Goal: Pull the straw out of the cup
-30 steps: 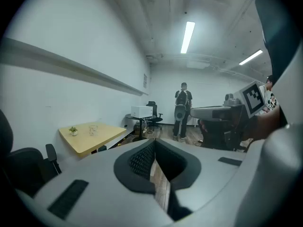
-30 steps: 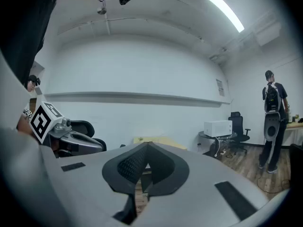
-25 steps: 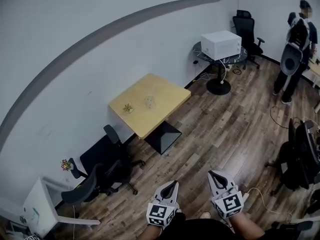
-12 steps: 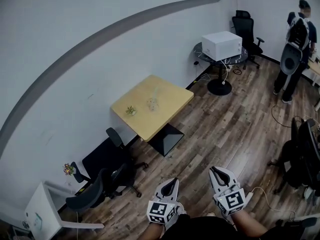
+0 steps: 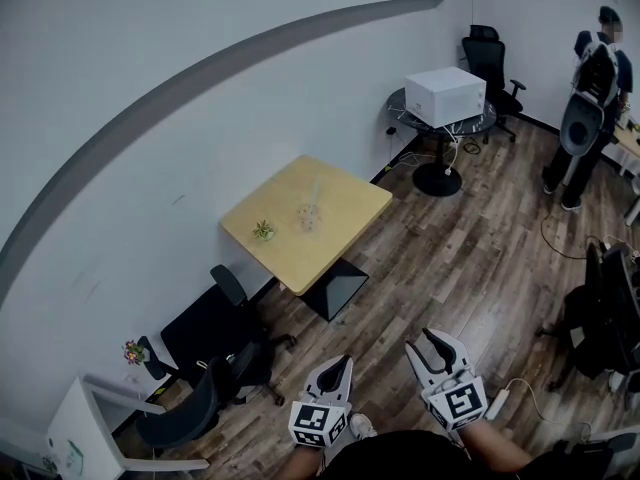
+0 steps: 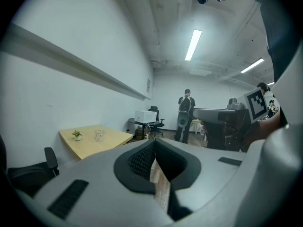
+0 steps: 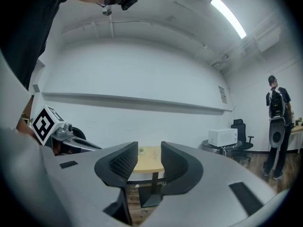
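A clear cup (image 5: 309, 217) stands on the square wooden table (image 5: 345, 203) by the wall, next to a small potted plant (image 5: 264, 230). The straw is too small to make out. In the left gripper view the cup (image 6: 98, 135) sits far off on the table (image 6: 113, 138). Both grippers hang low in the head view, well short of the table. My left gripper (image 5: 343, 364) (image 6: 152, 143) is shut and holds nothing. The jaws of my right gripper (image 5: 425, 340) (image 7: 149, 148) are opening, with nothing between them, and the table (image 7: 147, 157) shows through the gap.
Black office chairs (image 5: 215, 333) stand at the table's near left. A round table with a white box (image 5: 445, 93) is at the back, and a person (image 5: 590, 98) stands at far right. More chairs (image 5: 610, 308) and a floor cable (image 5: 515, 393) are on the right.
The table has slid lower and closer in the head view as both grippers came forward. The right gripper's jaws have parted.
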The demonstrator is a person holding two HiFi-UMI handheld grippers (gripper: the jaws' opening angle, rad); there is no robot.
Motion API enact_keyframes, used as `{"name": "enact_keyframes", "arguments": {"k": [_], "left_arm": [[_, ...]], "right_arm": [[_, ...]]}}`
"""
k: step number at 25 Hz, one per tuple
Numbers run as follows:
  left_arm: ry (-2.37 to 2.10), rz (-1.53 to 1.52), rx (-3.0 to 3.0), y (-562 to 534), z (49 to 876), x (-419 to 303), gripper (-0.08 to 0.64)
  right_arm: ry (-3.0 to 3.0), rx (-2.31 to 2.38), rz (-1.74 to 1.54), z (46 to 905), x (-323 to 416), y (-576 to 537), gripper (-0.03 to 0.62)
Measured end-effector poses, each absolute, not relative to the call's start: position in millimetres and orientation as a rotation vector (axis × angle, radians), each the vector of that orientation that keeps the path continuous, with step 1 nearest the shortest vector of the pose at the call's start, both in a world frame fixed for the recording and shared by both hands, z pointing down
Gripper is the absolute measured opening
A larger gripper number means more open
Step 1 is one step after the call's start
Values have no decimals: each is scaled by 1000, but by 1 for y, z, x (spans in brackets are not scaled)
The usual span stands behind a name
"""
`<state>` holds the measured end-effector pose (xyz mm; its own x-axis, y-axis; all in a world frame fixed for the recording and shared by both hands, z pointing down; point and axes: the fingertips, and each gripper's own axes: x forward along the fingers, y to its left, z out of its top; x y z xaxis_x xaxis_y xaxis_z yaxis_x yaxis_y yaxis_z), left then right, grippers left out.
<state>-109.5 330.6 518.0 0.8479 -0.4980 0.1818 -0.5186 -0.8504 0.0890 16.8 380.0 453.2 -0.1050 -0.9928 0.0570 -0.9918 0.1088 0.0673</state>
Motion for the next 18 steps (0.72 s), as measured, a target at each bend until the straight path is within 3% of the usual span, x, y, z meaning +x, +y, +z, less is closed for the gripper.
{"name": "enact_keyframes", "arguments": {"k": [18], "left_arm": [[-769, 218, 2952, 235, 511, -142, 20]], "right_arm": [[-2245, 2065, -31, 461, -11, 280, 423]]}}
